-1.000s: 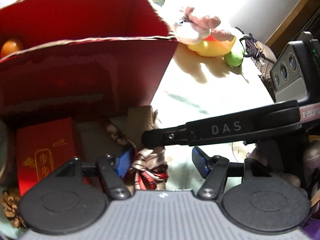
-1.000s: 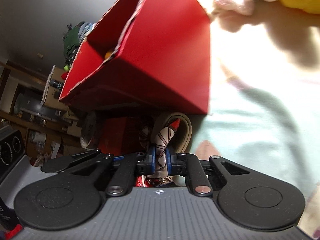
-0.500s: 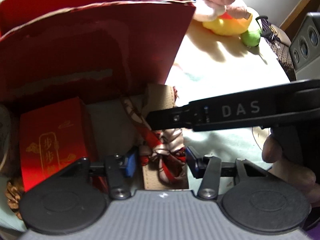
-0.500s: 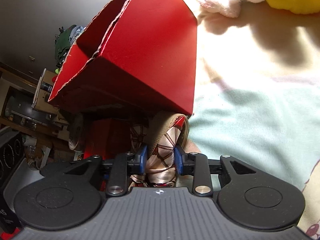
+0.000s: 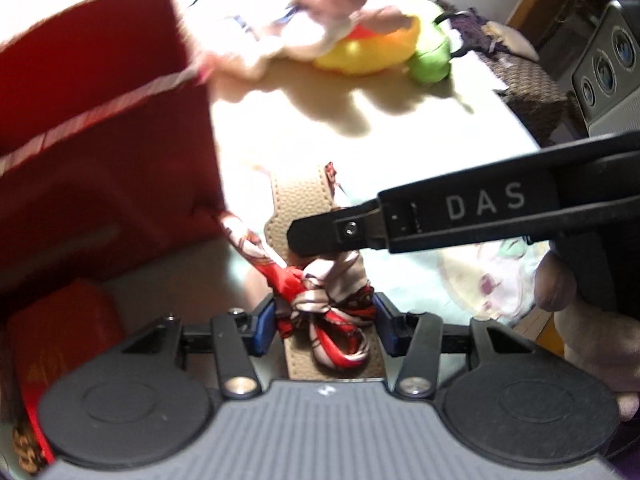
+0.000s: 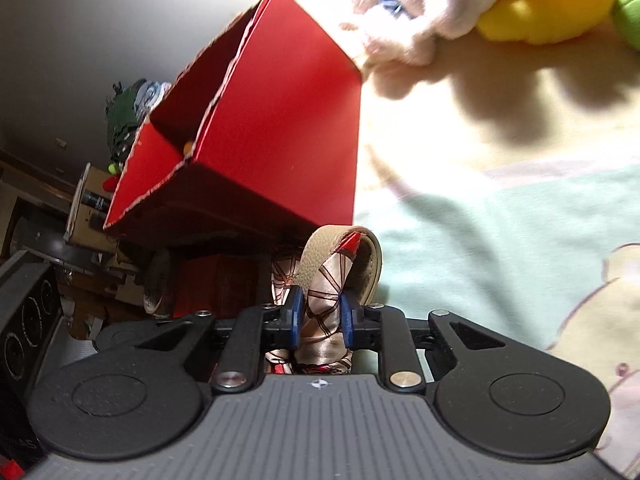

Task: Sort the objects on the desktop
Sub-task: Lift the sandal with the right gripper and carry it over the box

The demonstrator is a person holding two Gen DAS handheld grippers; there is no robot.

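Observation:
A tan leather strap [image 5: 301, 200] with a red and beige patterned scarf [image 5: 328, 300] knotted round it lies on the pale cloth beside a tall red cardboard box [image 5: 100, 160]. My left gripper [image 5: 324, 324] has its blue pads on either side of the scarf knot and touches it. My right gripper [image 6: 320, 316] is shut on the scarf [image 6: 324, 292] where it wraps the strap loop [image 6: 320, 256]. The right gripper's black finger marked DAS [image 5: 460, 212] crosses above the strap in the left wrist view.
The red box [image 6: 280, 120] stands open at the top with something orange inside. A small red packet [image 5: 60, 344] lies at its foot. A plush toy with yellow and green parts [image 5: 360, 40] lies at the far side of the table. A grey speaker [image 5: 608, 72] stands at the right.
My left gripper has closed in from wide open onto the scarf knot. My right gripper loosened slightly on the scarf. Both views have shifted away from the red box.

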